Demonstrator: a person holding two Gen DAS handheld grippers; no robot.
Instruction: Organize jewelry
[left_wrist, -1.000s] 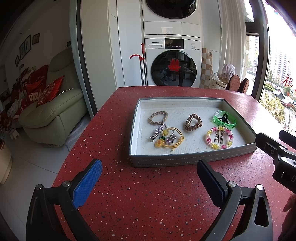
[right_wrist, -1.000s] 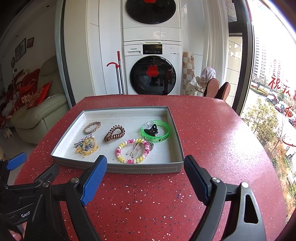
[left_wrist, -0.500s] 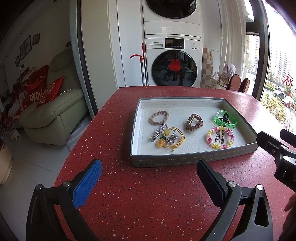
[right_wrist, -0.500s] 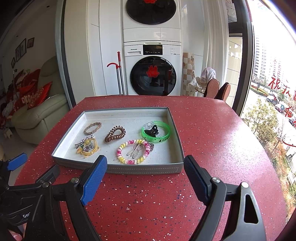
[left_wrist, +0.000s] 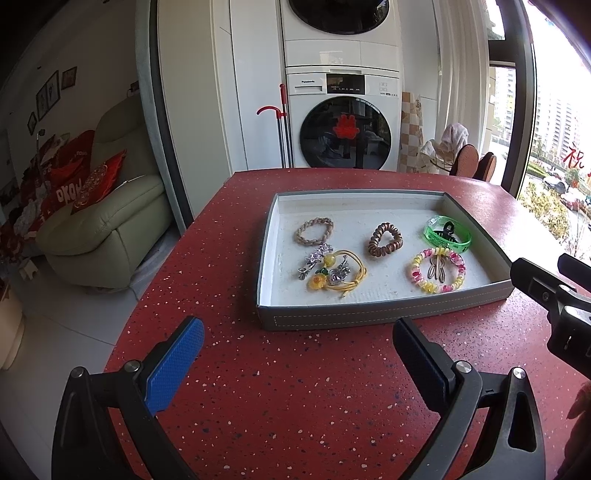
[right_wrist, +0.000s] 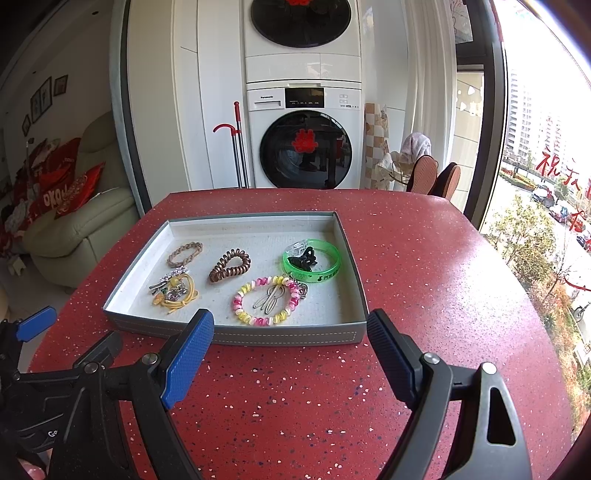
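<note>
Two grippers sit nearest you, both with their jaws spread wide and nothing between them: your left gripper (left_wrist: 295, 354) and your right gripper (right_wrist: 290, 350) hang over the bare red speckled table (right_wrist: 424, 266), just short of the tray's near wall. Neither touches anything

Just past them lies the grey tray (right_wrist: 258, 336) with its pale floor, and all the jewelry is already inside it. Closest to your right gripper is the pink and yellow beaded bracelet (right_wrist: 240, 308) with a metal hair clip (right_wrist: 271, 295) lying inside its ring. To its left is a tangle: the yellow hair tie (right_wrist: 184, 295) knotted up with silver clips (right_wrist: 164, 282). Further back sit the brown spiral tie (right_wrist: 229, 266), the braided beige band (right_wrist: 184, 253), and on the right the green bangle (right_wrist: 321, 264) with a black claw clip (right_wrist: 303, 258) inside it

By the look of things you are at the start or between picks, choosing a piece. The next move likely calls for a reach over the near wall, then a narrow pinch on one loose item; the tangled yellow cluster will probably need separating, so take care not to drag its neighbours
</note>
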